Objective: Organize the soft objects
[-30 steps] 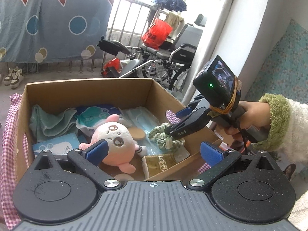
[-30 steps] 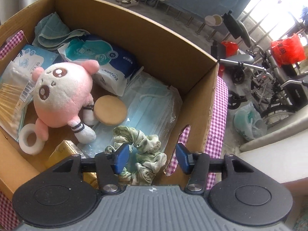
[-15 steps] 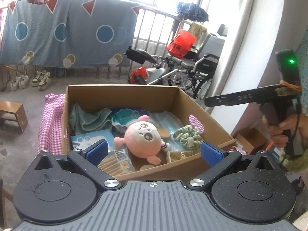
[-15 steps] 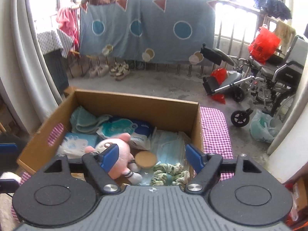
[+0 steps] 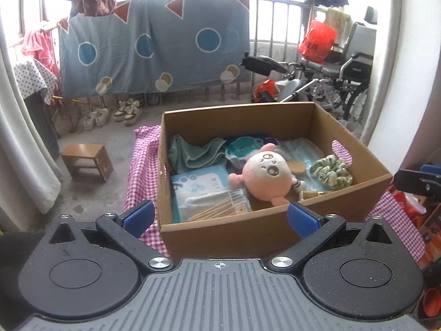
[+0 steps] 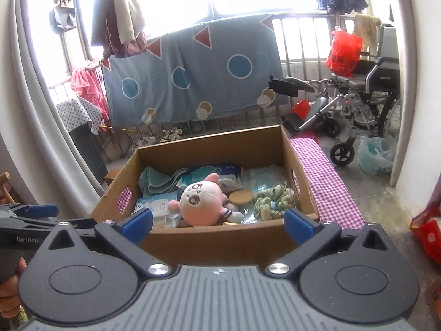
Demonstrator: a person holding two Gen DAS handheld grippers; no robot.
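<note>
An open cardboard box [image 5: 275, 231] [image 6: 220, 242] stands on a pink checked cloth [image 5: 140, 171]. Inside lie a pink plush toy [image 5: 268, 172] [image 6: 199, 202], a green scrunchie [image 5: 332, 169] [image 6: 271, 200], a teal towel [image 5: 193, 153] [image 6: 155, 179], tissue packs [image 5: 201, 190], face masks and a round wooden lid [image 6: 241, 196]. My left gripper [image 5: 219, 218] is open and empty, held back in front of the box. My right gripper [image 6: 217, 222] is open and empty, also before the box's near wall.
A small wooden stool [image 5: 86, 161] stands on the floor to the left. A wheelchair [image 6: 366, 93] and a red bag [image 6: 343, 52] are at the back right. A blue sheet [image 5: 154, 52] hangs on the railing, shoes beneath it. Curtains flank both sides.
Both grippers have pulled back and up from inside the box to in front of it. The right gripper opened wider after hovering over the scrunchie, which stays in the box.
</note>
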